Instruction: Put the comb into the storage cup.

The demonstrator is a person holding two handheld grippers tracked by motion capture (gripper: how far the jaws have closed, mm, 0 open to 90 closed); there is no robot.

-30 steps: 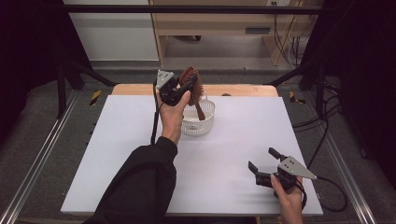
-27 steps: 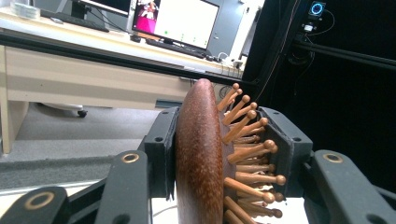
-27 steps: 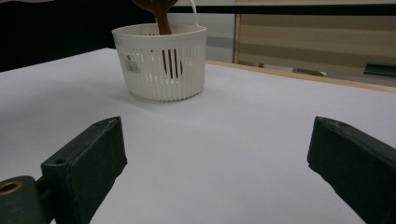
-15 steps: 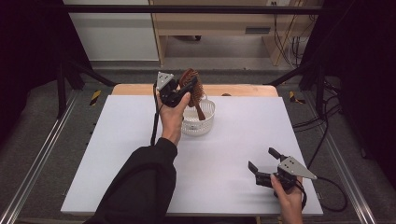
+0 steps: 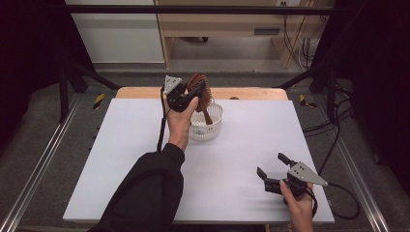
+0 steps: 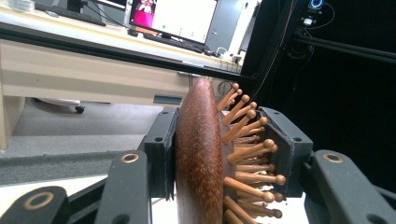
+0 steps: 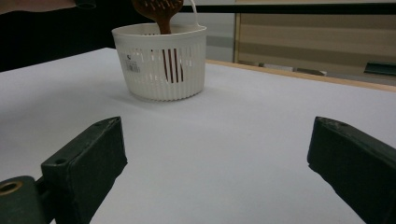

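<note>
Gripping brown wooden hairbrush [image 6: 201, 158], round-tipped pegs, handle in basket [image 5: 212, 126].

No legible text anywhere. White slotted basket [image 7: 161, 63] carries a small printed sticker [image 7: 130, 64] on its wall, barcode-like, print too fine to read. Monitor [image 6: 173, 18] in the left gripper view shows a lit window, contents blurred, nothing decipherable. No brand marks or numbers can be made out on the wooden hairbrush [image 6: 201, 154].
</note>
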